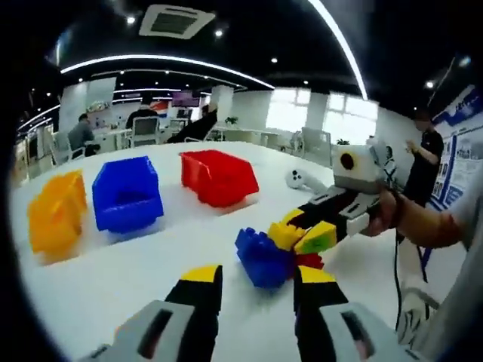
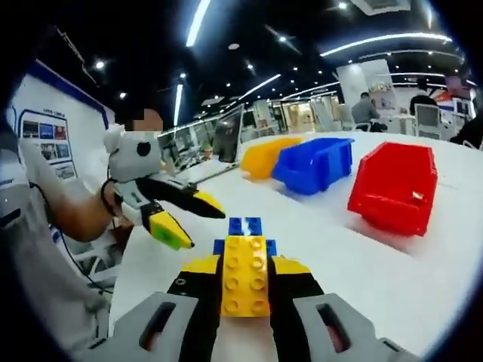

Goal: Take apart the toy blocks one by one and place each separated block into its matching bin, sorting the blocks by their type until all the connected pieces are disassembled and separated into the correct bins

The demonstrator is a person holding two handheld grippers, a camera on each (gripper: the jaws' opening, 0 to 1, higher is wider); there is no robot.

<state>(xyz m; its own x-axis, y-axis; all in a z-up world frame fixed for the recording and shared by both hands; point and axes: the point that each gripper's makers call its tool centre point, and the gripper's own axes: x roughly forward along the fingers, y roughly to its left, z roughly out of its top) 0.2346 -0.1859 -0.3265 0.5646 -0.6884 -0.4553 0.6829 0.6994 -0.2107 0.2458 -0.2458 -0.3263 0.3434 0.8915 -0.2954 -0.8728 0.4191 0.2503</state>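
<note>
Now the right gripper (image 2: 243, 290) is closed on the yellow block (image 2: 244, 277), with one black, yellow-tipped jaw pressing on each side of it; this block is joined to the blue blocks (image 2: 244, 226) just beyond it. Seen from the left gripper view, the same right gripper (image 1: 306, 226) comes in from the right side and holds the cluster of blocks (image 1: 281, 251), where blue, yellow, green and red pieces sit together just above the white table (image 1: 113, 279). The left gripper (image 1: 256, 290) has its jaws apart, and they hold nothing; the cluster lies just in front of them, near the right jaw. In the right gripper view the left gripper (image 2: 189, 219) shows at the left, also spread, held by a person's hand (image 2: 113, 200). Farther on the table stand three bins in a row: the yellow bin (image 1: 56, 215), the blue bin (image 1: 127, 194) and the red bin (image 1: 219, 177).
</note>
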